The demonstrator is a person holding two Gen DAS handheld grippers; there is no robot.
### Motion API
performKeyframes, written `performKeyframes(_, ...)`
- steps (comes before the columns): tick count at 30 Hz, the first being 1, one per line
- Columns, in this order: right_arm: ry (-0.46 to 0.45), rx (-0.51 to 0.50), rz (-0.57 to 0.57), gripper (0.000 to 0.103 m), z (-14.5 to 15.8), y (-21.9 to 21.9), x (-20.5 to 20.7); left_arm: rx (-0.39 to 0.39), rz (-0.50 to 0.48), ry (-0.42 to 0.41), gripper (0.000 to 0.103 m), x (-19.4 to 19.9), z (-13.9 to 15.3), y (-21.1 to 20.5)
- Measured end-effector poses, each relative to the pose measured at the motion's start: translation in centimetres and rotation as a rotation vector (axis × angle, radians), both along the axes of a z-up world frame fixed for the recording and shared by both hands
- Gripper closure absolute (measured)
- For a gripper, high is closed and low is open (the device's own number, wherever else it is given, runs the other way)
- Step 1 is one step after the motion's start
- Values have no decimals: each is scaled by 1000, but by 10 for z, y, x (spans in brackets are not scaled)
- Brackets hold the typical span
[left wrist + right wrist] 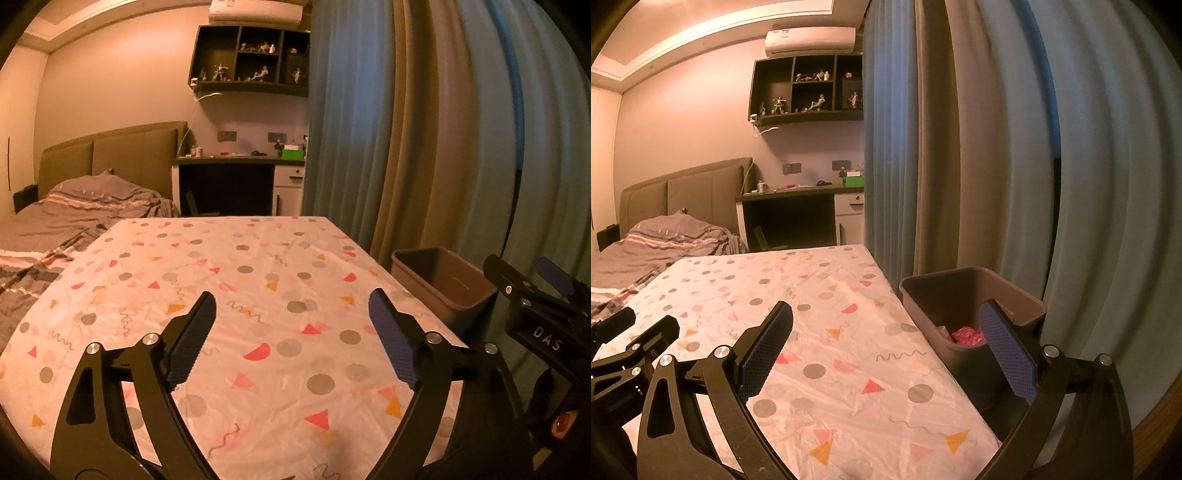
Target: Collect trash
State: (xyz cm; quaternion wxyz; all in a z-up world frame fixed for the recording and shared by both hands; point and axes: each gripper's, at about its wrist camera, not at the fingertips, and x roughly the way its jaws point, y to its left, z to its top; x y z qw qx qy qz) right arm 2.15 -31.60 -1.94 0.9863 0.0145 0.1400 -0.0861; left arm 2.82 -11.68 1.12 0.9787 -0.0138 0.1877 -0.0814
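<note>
A grey trash bin (971,295) stands on the floor beside the table's right edge; something crumpled and pink-red (967,336) lies in its bottom. The same bin (443,284) shows to the right in the left wrist view. My left gripper (291,314) hovers open over the patterned tablecloth (240,280) with nothing between its blue pads. My right gripper (886,325) is open too, straddling the table's right edge, its right finger in front of the bin. Each gripper shows at the edge of the other's view: the right gripper (539,291), the left gripper (631,339).
The table wears a white cloth (812,295) with dots and triangles. A bed (55,221) with grey bedding lies to the left. Long curtains (406,129) hang right behind the bin. A desk (240,162) and a wall shelf stand at the far wall.
</note>
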Motion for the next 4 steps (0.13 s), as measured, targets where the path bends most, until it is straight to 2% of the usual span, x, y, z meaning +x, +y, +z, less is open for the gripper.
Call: performKeyframes(4,-3,6,-7,6,4,2,-1,-4,-9,25,18,5,0,4)
